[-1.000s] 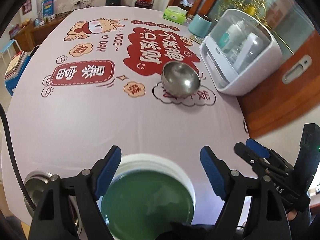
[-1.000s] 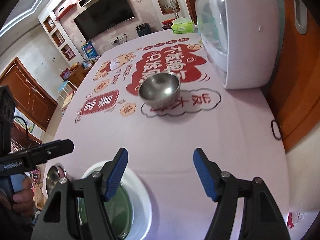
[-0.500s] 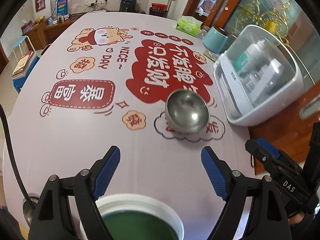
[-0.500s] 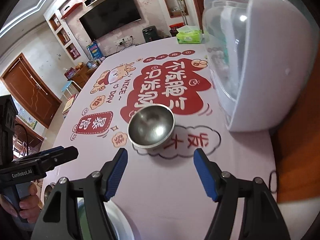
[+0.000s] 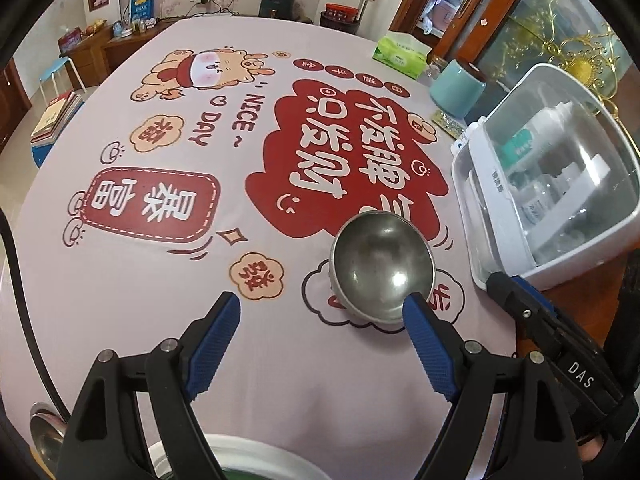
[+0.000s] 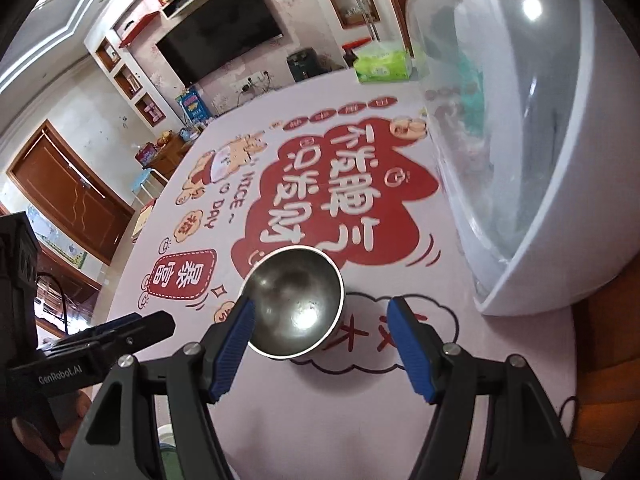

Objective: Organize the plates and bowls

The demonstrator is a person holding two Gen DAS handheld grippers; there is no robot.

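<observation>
Left tongs (image 5: pixel 322 306): jaws are held apart, nothing is gripped; only bare cloth lies between the blue pads (image 5: pixel 212 344). The steel bowl (image 5: pixel 382 264) is seen just beyond the right-hand pad, whose tip overlaps the near rim in this view; contact cannot be confirmed.

Right tongs (image 6: pixel 320 312): jaws are likewise spread and empty. In the right wrist view the steel bowl (image 6: pixel 294 300) sits just ahead of the tips, offset toward the left-hand pad, which overlaps the rim; whether it touches cannot be told.

Landmark taken: the steel bowl. It stands upright on the desk (image 5: pixel 120 280), on a printed cloud outline at the near edge of the large red patch. Beside the bowl, toward the desk's right edge, a white domed cabinet (image 5: pixel 552 200) is noted, near but apart. On the near side of the bowl, behind the left tongs, the rim of a white plate (image 5: pixel 256 446) with a green centre is partly seen; a second metal dish (image 5: pixel 44 432) is glimpsed at the lower left corner of that view.

Handling, judged: the bowl is expected to be light, rigid and not fragile, but the polished curved wall is likely slippery. A pinch across the rim, one pad inside and one outside, is judged safer than spanning the full width. It may slide on the cloth if nudged.
</observation>
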